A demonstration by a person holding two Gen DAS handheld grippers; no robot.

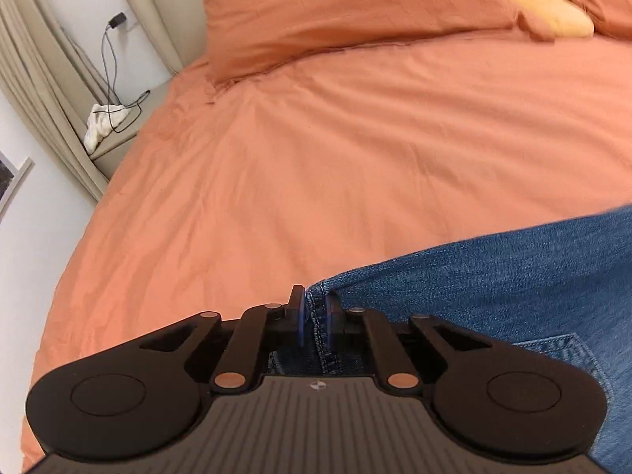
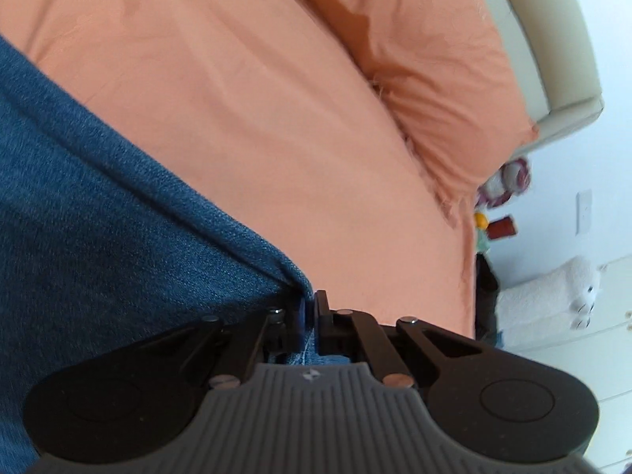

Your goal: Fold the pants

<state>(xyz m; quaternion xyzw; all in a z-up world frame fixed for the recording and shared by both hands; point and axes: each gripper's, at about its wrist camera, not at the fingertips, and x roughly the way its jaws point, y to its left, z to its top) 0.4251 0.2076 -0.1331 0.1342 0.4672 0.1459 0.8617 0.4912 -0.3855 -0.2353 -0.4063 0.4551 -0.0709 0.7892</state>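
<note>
Still early: 2 grippers hold the jeans over the bed, no finished fold in sight.

Nearest, the left gripper (image 1: 314, 318) is pinched on a thick seamed edge of the jeans (image 1: 493, 276), its jaws narrow with denim bunched between them; the right gripper (image 2: 310, 316) is clamped tight on another corner of the cloth. From each grip the denim spreads inward over the near part of the bed (image 1: 276, 166), a back pocket (image 1: 568, 351) showing by the left grip. Whether the cloth rests flat on the bed or hangs just above it, I cannot tell. Farther up the bed lies bare orange cover, then the pillows (image 1: 347, 12) at its head. Judging by this, laying out and folding remain.
</note>
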